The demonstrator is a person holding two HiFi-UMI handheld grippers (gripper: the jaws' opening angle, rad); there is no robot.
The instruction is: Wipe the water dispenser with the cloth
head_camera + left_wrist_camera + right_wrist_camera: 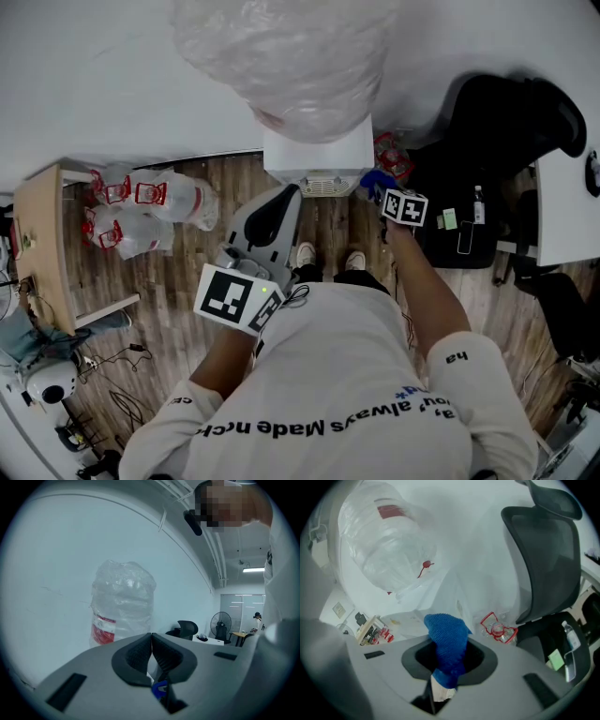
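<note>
One step in: standing right in front of the tall white box-shaped water dispenser (317, 155), with the big clear plastic-wrapped bottle (281, 56) sitting on top, and getting ready to wipe. Judging the real rubbing as not yet going. Seeing the dispenser standing straight up against the white wall, its long way running from floor to top.

Skipping past the black mesh office chair (506, 122) off to the right, apart from the job.

Holding the grey left gripper (151, 644) up in front of the dispenser, pads pressed together on nothing, pointing up toward the bottle.

Holding the grey right gripper (449, 663) low by the dispenser's right front corner, squeezing tight on the fuzzy blue cloth (446, 637). Sitting very near the white side there; not able to tell about touching.

Looking at the cloth: bunched into a long lump, sticking out past the jaws, long way running along them, tip pointing at the dispenser and flopping a little sideways.

Needing next, by the look of it: pushing that tip flat onto the white side, then rubbing up and down, squeezing hard enough for no slipping.
</note>
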